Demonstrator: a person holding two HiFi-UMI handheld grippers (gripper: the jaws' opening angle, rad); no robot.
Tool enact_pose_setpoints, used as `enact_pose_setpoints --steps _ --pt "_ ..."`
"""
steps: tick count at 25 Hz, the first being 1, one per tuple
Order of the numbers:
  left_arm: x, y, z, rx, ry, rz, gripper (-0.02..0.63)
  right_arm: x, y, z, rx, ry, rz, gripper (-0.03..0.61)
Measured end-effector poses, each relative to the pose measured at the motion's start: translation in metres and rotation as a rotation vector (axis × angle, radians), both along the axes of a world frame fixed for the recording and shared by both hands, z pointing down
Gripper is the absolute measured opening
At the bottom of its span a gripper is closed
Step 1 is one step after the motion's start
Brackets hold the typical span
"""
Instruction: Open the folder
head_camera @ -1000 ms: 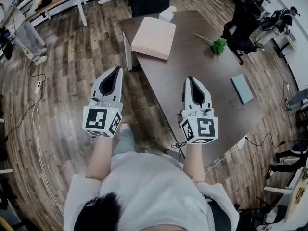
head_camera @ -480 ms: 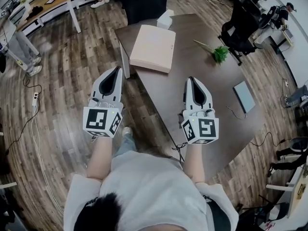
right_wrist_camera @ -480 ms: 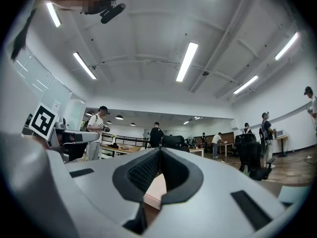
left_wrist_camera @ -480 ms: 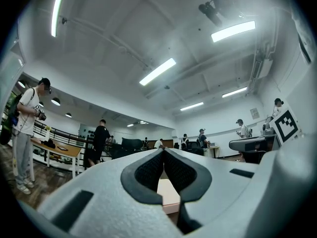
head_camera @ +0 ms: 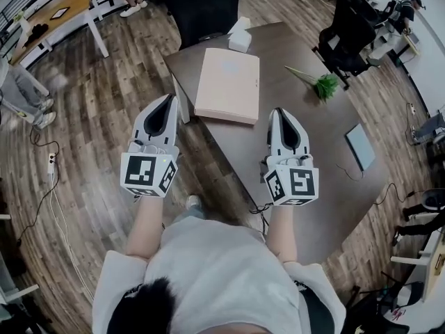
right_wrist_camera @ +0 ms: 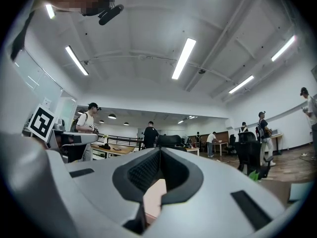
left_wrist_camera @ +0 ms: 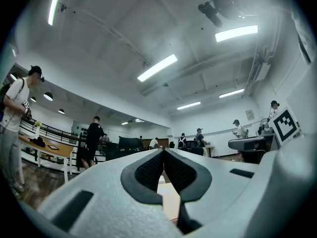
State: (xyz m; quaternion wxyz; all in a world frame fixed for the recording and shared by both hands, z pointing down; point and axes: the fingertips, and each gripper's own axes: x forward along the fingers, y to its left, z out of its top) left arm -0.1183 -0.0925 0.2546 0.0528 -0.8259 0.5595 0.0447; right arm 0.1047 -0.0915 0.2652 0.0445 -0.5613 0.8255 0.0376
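As you close in, the folder (head_camera: 227, 85) sits nearer than a second ago. It lies shut and flat at the near corner of the tabletop (head_camera: 313, 145). Left gripper (head_camera: 169, 99) and right gripper (head_camera: 279, 111) have their jaws together, holding nothing. Both are short of the folder, not touching. Approach only; opening not begun.

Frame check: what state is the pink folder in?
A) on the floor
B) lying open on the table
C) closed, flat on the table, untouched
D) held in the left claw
C: the folder lies closed on the table, with the left claw and right claw both short of it, shut and empty.
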Motion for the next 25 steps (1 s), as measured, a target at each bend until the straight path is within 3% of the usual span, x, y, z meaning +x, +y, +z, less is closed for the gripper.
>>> enact_pose_setpoints --steps 12,25 --pt "-0.046 -0.075 0.005 -0.003 -0.001 0.077 0.008 -0.045 -0.059 0.001 -0.003 0.001 0.071 0.012" --pt "-0.033 -0.1 0.041 -0.081 -0.052 0.128 0.008 -0.033 -0.082 0.043 -0.129 0.019 0.097 0.012"
